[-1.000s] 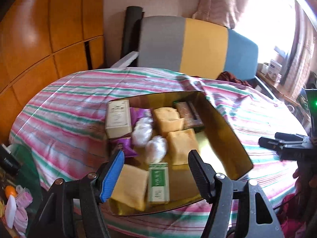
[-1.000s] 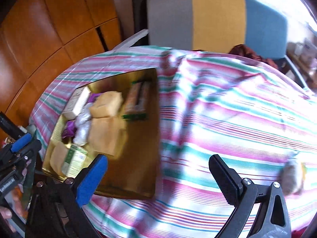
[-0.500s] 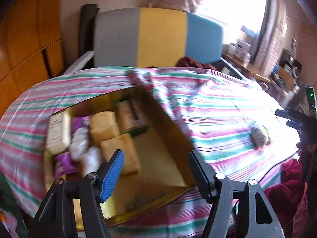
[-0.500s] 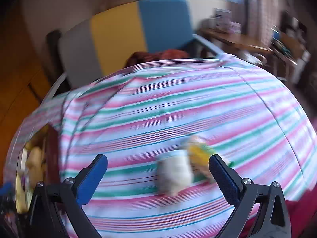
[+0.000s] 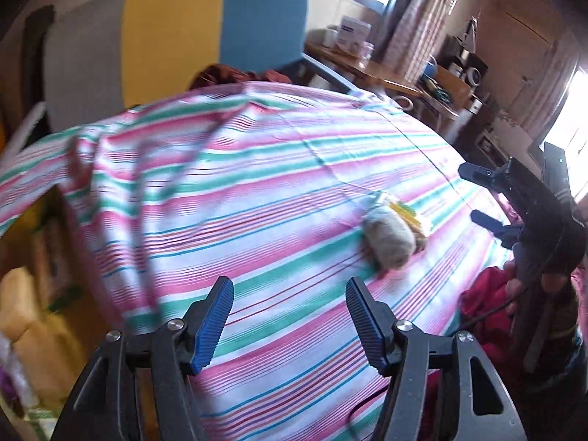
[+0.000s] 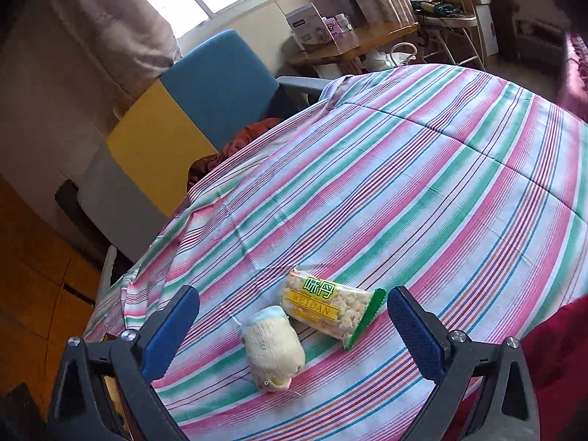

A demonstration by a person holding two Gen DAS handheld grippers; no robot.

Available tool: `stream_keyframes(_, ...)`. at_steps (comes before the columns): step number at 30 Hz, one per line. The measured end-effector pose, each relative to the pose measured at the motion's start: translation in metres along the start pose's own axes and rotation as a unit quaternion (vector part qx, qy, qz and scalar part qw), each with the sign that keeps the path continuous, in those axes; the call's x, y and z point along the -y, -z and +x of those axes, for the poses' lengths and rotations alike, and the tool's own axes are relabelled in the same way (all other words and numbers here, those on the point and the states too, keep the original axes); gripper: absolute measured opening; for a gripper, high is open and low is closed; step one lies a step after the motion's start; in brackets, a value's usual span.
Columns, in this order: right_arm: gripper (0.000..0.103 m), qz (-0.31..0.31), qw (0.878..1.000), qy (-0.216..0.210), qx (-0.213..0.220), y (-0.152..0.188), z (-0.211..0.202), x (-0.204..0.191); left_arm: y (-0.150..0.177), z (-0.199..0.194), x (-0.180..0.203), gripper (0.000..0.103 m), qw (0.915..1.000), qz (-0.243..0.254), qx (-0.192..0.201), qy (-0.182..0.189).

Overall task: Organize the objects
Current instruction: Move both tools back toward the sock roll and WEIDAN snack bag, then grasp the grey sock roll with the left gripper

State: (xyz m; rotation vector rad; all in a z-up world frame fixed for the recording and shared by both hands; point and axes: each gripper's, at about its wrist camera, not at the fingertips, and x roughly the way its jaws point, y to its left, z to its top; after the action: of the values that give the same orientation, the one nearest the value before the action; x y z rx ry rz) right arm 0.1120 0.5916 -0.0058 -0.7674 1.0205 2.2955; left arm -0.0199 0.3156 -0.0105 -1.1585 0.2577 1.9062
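Both views have swung away from the gold tray (image 5: 22, 228), which filled the middle of the frames 1 second ago and is now only a blurred sliver at the left edge of the left wrist view. The 2 loose items on the striped cloth (image 6: 422, 169) have come into the lower centre of the right wrist view, so the next pick looks like 1 of these.

The rolled cream sock (image 6: 273, 352) lies just beside and below-left of the snack packet (image 6: 327, 307), apparently touching it. The packet is clear plastic with a yellow-green label and pale puffed pieces inside.

The right hand-held gripper (image 6: 292, 338) stands released, jaws wide on either side of both items. The left hand-held gripper (image 5: 288, 321) is empty, its jaws closing slightly over bare cloth.
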Motion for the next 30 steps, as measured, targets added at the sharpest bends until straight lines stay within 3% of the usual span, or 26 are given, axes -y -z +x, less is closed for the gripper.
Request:
stream_keyframes(3,0.103,0.013,1.000,-0.013,-0.007,0.001,0.002,0.004,-0.014,0.028,0.024,0.064,0.9991,0.002,-0.025,0.034)
stream_keyframes(11,0.103,0.027,0.999,-0.037,-0.014,0.002,0.004,0.007,-0.034,0.092,0.065,0.066,0.9934,-0.031,-0.078,0.078)
stream_keyframes(13,0.103,0.025,0.999,-0.041,-0.017,0.002,0.004,0.008,-0.040,0.106,0.072,0.076,0.9915,-0.040,-0.087,0.088)
stream_keyframes(15,0.103,0.024,0.999,-0.044,-0.020,0.003,0.005,0.007,-0.044,0.117,0.077,0.080,0.9911,-0.044,-0.091,0.086)
stream_keyframes(20,0.103,0.029,0.998,-0.051,-0.020,0.003,0.005,0.009,-0.045,0.151,0.090,0.078,0.9906,-0.031,-0.119,0.061)
stream_keyframes(22,0.103,0.034,0.998,-0.054,-0.021,0.003,0.005,0.011,-0.043,0.152,0.092,0.067,0.9934,-0.009,-0.104,0.049)
stream_keyframes(24,0.103,0.036,0.998,-0.054,-0.022,0.002,0.005,0.012,-0.038,0.148,0.089,0.064,0.9929,-0.008,-0.098,0.066)
stream_keyframes(30,0.103,0.030,0.998,-0.051,-0.027,0.003,0.007,0.010,-0.015,0.117,0.062,0.062,0.9956,0.009,-0.080,0.048)
